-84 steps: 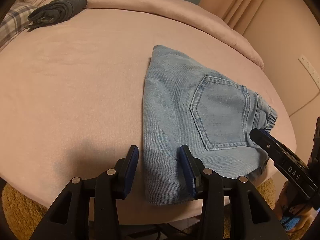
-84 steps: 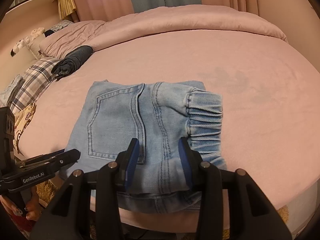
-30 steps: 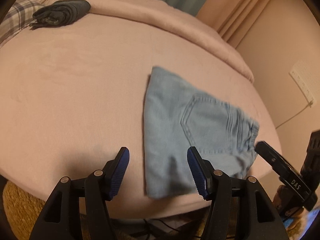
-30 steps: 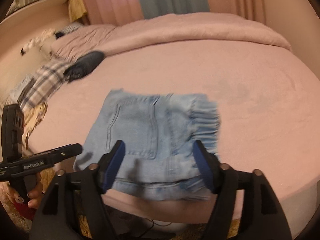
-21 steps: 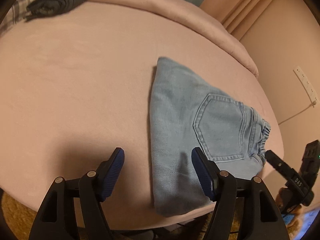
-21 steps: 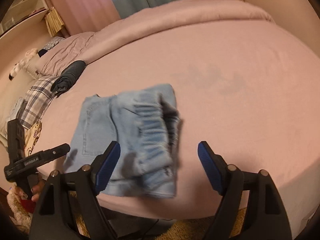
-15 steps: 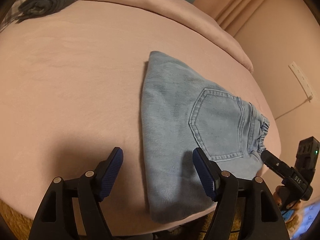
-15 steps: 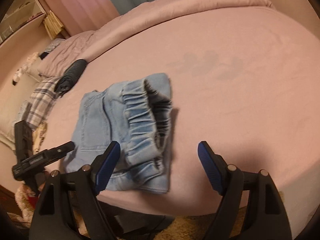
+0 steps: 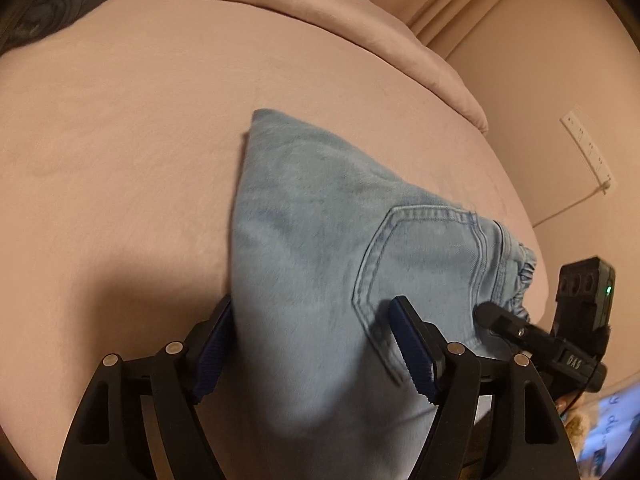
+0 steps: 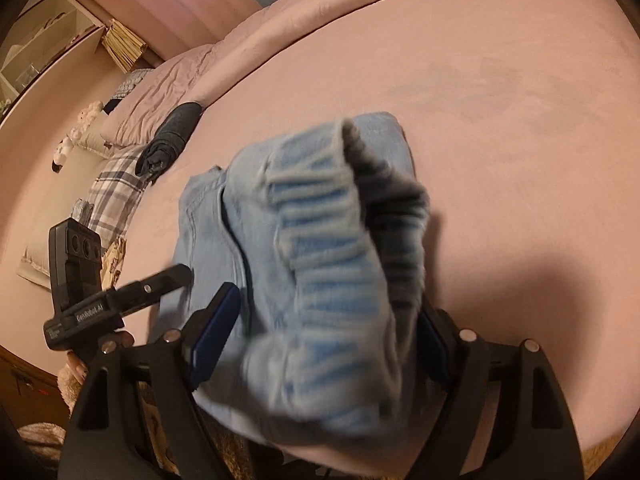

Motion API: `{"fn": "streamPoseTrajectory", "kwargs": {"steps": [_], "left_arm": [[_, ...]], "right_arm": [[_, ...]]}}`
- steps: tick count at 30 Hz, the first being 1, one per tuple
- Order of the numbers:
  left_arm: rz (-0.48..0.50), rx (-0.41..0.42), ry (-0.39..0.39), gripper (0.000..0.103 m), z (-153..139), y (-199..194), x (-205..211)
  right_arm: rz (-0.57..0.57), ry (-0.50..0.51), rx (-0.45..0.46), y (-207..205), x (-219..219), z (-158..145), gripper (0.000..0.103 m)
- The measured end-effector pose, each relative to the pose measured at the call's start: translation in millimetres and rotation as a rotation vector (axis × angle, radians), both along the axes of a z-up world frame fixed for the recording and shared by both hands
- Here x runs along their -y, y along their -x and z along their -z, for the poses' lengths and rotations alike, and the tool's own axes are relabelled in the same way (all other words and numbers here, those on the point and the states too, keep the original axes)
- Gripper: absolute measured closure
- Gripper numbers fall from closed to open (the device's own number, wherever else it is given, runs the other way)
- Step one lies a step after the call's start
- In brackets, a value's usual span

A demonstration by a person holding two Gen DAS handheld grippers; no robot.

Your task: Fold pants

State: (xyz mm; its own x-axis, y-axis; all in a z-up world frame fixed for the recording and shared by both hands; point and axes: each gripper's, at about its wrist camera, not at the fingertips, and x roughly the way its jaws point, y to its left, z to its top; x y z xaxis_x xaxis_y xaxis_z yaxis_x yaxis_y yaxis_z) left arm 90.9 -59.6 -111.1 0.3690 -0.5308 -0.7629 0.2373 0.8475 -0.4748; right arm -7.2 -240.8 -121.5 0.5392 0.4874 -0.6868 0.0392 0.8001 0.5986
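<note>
The folded light-blue jeans (image 9: 320, 232) lie near the front edge of the pink bed (image 9: 120, 140), back pocket up. My left gripper (image 9: 314, 346) straddles their near left corner. Its jaws are opening, the denim lies between them, and the pads stand off it. In the right wrist view the gathered elastic waistband end (image 10: 320, 248) bulges, blurred, between my right gripper's (image 10: 324, 332) jaws, which are opening too. Cloth covers part of the right pad. Each gripper shows at the side of the other's view: the right gripper (image 9: 494, 316) and the left gripper (image 10: 176, 274).
A rolled dark grey garment (image 10: 172, 140) lies far back on the bed beside a plaid pillow (image 10: 116, 196) and a soft toy (image 10: 76, 136). A rolled pink duvet (image 9: 300, 4) runs along the back. A socket strip (image 9: 588, 152) hangs on the wall. A hand (image 10: 80, 364) holds the left gripper.
Both grippers have dropped onto the jeans with wider jaws. The right one swung round to the waistband end and rolled. The stack now sits between each pair of fingers.
</note>
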Motion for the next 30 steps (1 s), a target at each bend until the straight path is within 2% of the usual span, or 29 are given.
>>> {"fn": "streamPoseTrajectory", "kwargs": {"steps": [3,6,9,13,14,15,20,25,30], "left_arm": [[0.01,0.043,-0.047,0.028,0.1,0.4,10.7],[-0.015,0.048,-0.03,0.032,1.2,7.6,9.1],[-0.071,0.037,0.003,0.052,1.4,23.8,0.1],[-0.112,0.062,-0.02,0.063,-6.1,38.3,1.2],[-0.115,0.067,-0.018,0.066,-10.3,40.7,1.4],[-0.116,0.072,-0.016,0.068,-14.1,43.8,2.2],[-0.104,0.092,0.008,0.068,-37.8,49.8,4.9],[-0.11,0.143,0.028,0.068,-61.4,51.4,-5.1],[-0.113,0.18,0.003,0.068,-79.1,28.7,-5.8]], "right_arm": [[0.014,-0.012,0.006,-5.7,0.4,2.1,0.02],[0.027,0.026,0.016,-2.0,-4.1,-0.7,0.024],[0.059,0.023,0.005,1.9,-2.9,-2.2,0.032],[0.095,0.036,0.022,8.6,-3.2,-5.3,0.043],[0.108,0.032,0.027,9.9,-0.8,-5.5,0.048],[0.128,0.025,0.03,11.5,2.0,-6.2,0.049],[0.141,0.023,0.101,21.5,0.4,-30.7,0.058],[0.13,0.008,0.173,23.5,-3.1,-55.2,0.059],[0.105,0.04,0.227,9.9,-4.9,-74.1,0.059]]}}
